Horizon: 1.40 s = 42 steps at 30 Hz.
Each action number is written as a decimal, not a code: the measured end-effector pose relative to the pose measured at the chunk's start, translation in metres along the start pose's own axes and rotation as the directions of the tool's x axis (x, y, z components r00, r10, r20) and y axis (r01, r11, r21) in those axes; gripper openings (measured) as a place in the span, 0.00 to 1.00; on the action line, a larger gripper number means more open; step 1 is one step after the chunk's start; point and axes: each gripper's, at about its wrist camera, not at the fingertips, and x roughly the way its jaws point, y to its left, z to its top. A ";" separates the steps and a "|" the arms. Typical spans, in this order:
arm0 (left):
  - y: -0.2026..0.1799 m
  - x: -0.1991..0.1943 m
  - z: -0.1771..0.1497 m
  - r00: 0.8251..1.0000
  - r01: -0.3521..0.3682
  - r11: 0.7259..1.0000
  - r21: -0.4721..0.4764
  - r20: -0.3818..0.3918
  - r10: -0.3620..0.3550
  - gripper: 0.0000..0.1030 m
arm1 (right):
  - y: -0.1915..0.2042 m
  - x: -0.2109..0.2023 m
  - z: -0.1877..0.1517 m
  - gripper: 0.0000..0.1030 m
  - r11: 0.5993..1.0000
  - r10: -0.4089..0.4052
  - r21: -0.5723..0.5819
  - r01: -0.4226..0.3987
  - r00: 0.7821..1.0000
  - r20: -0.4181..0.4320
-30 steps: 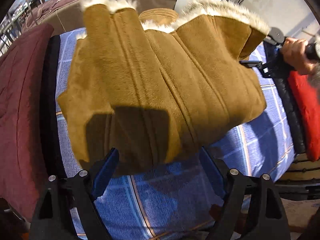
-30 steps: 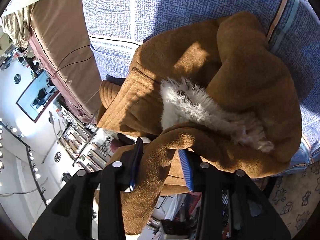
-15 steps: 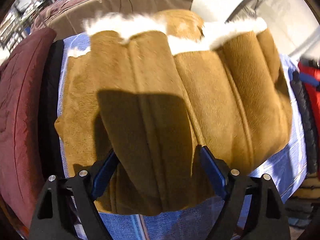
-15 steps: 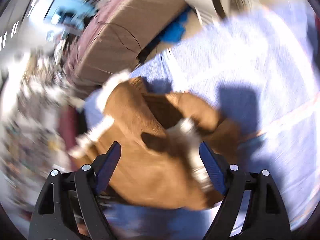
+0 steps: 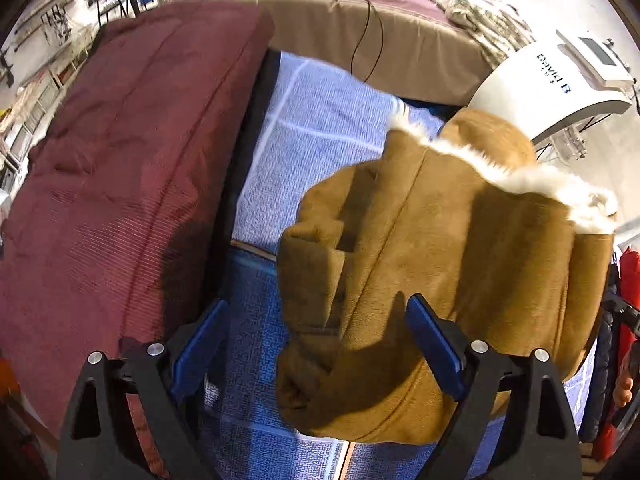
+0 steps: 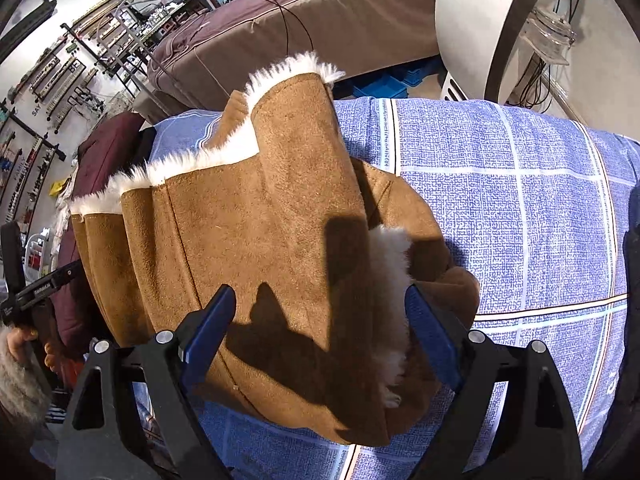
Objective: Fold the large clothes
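Tan suede coat [image 6: 256,248] with white fleece trim lies folded into a thick bundle on a blue checked sheet [image 6: 520,208]. Both the left gripper [image 5: 316,344] and the right gripper [image 6: 320,328] hover above it, jaws wide and opening, pads clear of the cloth. A maroon quilt [image 5: 120,160] lies beside the sheet, a brown bed [image 6: 320,16] and white machine [image 5: 560,80] beyond.

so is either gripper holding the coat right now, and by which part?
Neither. The left gripper and right gripper are both opening, fingers apart and above the folded brown coat, which lies released on the blue checked cover.
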 end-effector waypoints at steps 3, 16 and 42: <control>-0.024 0.013 0.004 0.999 0.038 0.994 0.104 -0.020 -0.036 0.82 | 0.016 0.009 0.001 0.59 0.997 -0.032 -0.069 0.030 0.999 -0.029; -0.027 -0.015 0.036 0.996 0.076 0.990 0.119 0.028 -0.080 0.18 | -0.013 -0.043 0.004 0.11 0.998 -0.044 0.048 0.041 0.996 0.075; -0.048 0.088 0.066 0.979 -0.150 0.986 0.077 -0.128 0.159 0.32 | -0.073 0.060 0.017 0.17 0.939 -0.091 0.322 0.120 0.990 -0.104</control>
